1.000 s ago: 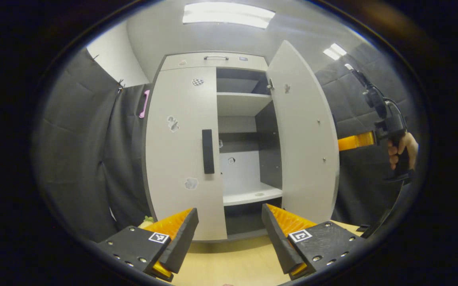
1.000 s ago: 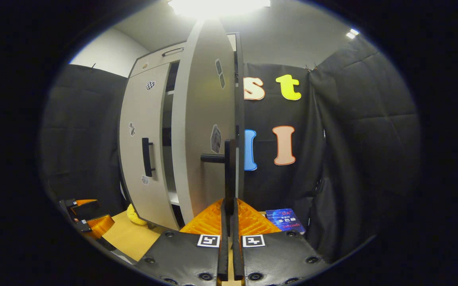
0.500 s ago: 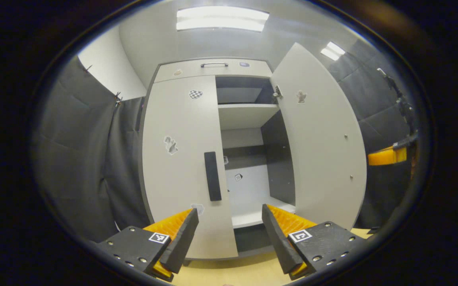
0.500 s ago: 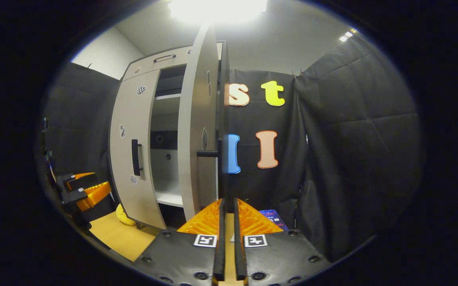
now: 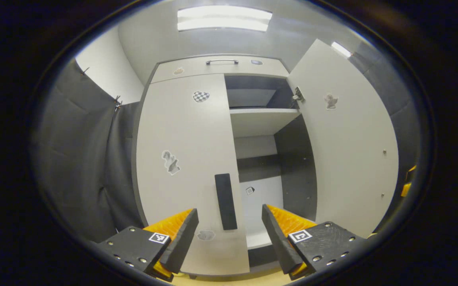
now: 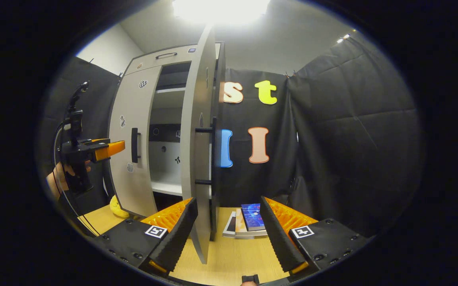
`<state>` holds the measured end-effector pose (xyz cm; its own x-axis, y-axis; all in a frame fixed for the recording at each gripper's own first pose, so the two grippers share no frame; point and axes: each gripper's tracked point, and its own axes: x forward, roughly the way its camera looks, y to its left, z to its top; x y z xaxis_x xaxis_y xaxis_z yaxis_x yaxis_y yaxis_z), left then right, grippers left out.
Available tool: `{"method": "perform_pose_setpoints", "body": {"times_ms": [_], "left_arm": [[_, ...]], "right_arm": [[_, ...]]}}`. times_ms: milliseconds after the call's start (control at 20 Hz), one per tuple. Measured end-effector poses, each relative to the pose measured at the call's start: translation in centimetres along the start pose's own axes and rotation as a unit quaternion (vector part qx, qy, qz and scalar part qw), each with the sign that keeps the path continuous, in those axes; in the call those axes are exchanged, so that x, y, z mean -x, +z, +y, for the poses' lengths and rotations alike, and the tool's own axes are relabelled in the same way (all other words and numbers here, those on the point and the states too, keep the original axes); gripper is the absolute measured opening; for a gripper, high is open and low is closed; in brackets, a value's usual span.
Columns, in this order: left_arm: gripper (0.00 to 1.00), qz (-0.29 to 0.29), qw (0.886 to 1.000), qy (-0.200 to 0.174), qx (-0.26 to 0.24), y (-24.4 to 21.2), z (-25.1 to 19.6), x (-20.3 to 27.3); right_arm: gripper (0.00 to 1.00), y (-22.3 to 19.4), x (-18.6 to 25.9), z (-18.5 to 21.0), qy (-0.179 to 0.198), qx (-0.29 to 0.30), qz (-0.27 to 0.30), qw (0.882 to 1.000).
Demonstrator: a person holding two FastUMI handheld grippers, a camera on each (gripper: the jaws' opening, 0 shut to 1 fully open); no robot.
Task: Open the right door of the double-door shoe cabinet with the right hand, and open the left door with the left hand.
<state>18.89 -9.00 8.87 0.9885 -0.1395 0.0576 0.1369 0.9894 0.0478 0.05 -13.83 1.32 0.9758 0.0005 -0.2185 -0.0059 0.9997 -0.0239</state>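
Wooden tabletop (image 6: 229,254) holds the cabinet (image 5: 189,159); both tongs (image 5: 229,238) (image 6: 227,234) released.

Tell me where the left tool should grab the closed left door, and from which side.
Grip the vertical black bar handle near the left door's free inner edge. Come straight at the front, the left tool's jaws straddling the bar's sides; they already stand open and wider than it.
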Motion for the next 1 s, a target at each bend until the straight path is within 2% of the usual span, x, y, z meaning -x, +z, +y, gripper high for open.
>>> {"method": "perform_pose_setpoints", "body": {"times_ms": [300, 450, 750, 850, 950, 1000], "left_arm": [[0.93, 0.015, 1.000, 0.007, 0.011, -1.0, 1.0, -4.7], [0.93, 0.028, 0.999, 0.008, 0.032, -1.9, 1.6, -6.5], [0.92, 0.055, 0.998, 0.012, 0.040, -3.9, 2.1, -8.9], [0.80, 0.064, 0.997, 0.012, 0.042, -4.5, 2.1, -9.2], [0.80, 0.066, 0.997, 0.013, 0.049, -4.9, 2.3, -9.7], [0.75, 0.067, 0.996, 0.016, 0.055, -5.1, 2.2, -10.0]], "right_arm": [[0.97, -1.5, 0.6, -1.9, -0.028, -0.022, 0.018, 0.999], [0.96, -2.1, 0.9, -2.6, -0.037, -0.020, 0.024, 0.999], [0.97, -2.3, 0.8, -2.7, -0.038, -0.026, 0.025, 0.999], [0.97, -2.4, 0.8, -2.7, -0.037, -0.027, 0.026, 0.999], [0.97, -2.6, 0.6, -2.7, -0.036, -0.032, 0.028, 0.998], [0.97, -2.7, 0.5, -2.8, -0.036, -0.034, 0.029, 0.998]]}}
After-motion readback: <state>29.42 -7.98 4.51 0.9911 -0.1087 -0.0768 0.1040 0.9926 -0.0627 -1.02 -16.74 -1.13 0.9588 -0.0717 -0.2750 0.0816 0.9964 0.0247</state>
